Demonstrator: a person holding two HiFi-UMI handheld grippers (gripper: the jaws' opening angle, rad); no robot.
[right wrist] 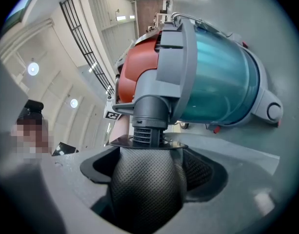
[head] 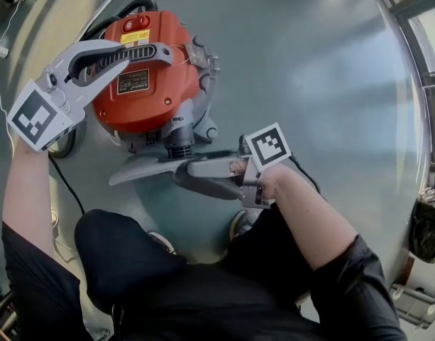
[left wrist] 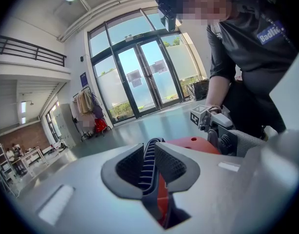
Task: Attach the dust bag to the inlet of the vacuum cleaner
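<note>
Right gripper view shows right tool [right wrist: 151, 172] released around dust bag [right wrist: 144, 196] at vacuum inlet [right wrist: 149, 113]; left tool [left wrist: 154, 172] clenches ribbed handle [left wrist: 147, 159]

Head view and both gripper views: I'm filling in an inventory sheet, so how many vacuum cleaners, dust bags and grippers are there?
vacuum cleaner: 1
dust bag: 1
grippers: 2, the left gripper and the right gripper
Total: 4

Grey dust bag [right wrist: 145, 191] on inlet [right wrist: 149, 113] of red vacuum cleaner [head: 142, 84]
</note>
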